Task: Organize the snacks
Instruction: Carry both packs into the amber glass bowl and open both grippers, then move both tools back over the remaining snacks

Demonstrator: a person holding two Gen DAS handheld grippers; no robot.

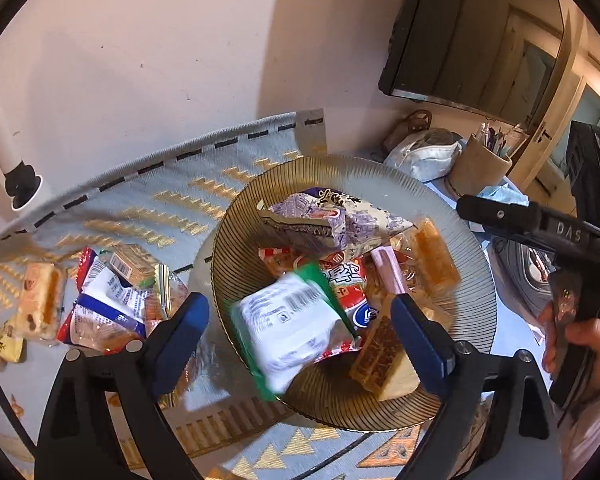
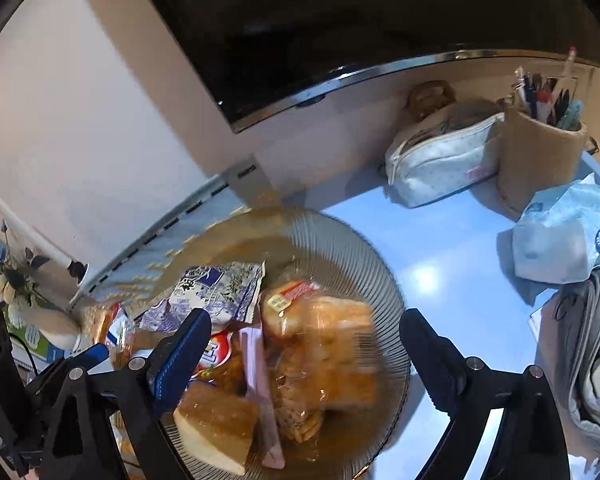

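A ribbed amber glass bowl stands on a patterned blue cloth, heaped with snacks: a purple-white packet, a red packet, a pink stick and wrapped cakes. My left gripper is open above the bowl's near rim. A blurred white-and-green packet lies between its blue pads, touching neither. In the right wrist view my right gripper is open over the same bowl. A blurred clear-wrapped orange cake sits loose between its fingers, beside the purple-white packet.
Several more snack packets lie on the cloth left of the bowl. Behind and right of the bowl are a white pouch, a pen holder and a tissue pack. A hand grips a black handle at the right edge.
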